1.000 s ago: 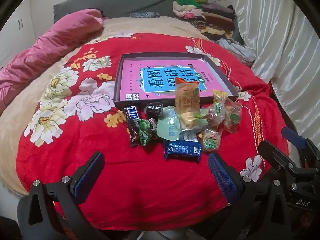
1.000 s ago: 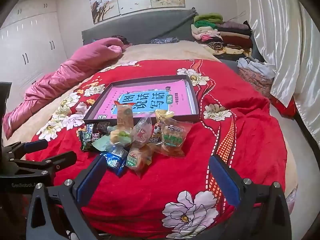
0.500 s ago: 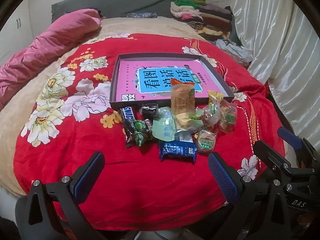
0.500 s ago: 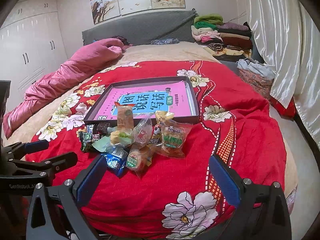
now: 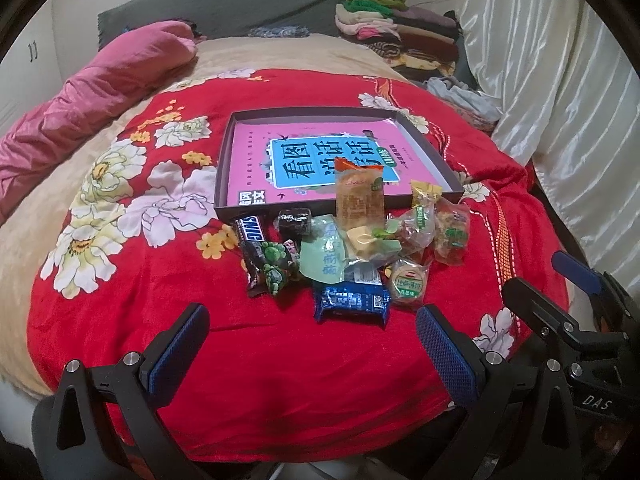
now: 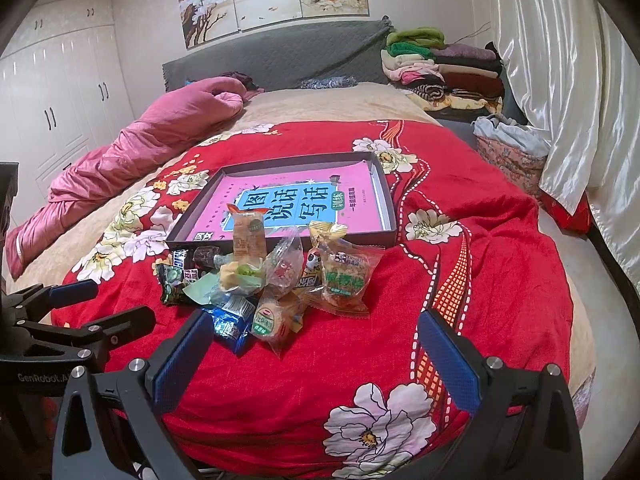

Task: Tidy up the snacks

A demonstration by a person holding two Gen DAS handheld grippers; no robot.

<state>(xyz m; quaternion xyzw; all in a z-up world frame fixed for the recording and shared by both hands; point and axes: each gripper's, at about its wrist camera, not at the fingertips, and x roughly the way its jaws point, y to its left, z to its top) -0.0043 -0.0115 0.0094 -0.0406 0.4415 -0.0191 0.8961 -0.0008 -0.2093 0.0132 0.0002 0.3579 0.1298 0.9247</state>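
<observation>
1. Both hand-held grippers stand wide open and hold nothing: our left hand-held gripper point(image 5: 312, 344) sits at the bottom of the left wrist view, our right hand-held gripper point(image 6: 316, 356) at the bottom of the right wrist view, each short of the snack pile point(image 5: 352, 252).
2. We judge the step in hand to be the first pick, and the shallow dark tray point(image 5: 224, 184) with the pink printed sheet looks to us like the likely target.
3. Nearest our left hand-held gripper lies the blue wrapped bar point(image 5: 352, 302), at the pile's lower edge with bare blanket in front of it. We would take it first, closing across its short side from above.
4. On the right, the round cake packet point(image 6: 270, 320) and the clear packet with a green label point(image 6: 346, 278) sit on the pile's near edge; both crinkle, so we should pinch the body, not the loose seal.
5. The upright orange packet point(image 5: 359, 198) leans on the tray's near wall; lifting its neighbours may tip it.
6. The red blanket point(image 5: 280, 368) is soft and drops away at the frame bottom, so pressing down will sink.
7. Open room lies left and right of the pile; the other hand-held gripper crowds the lower corner of each view.
</observation>
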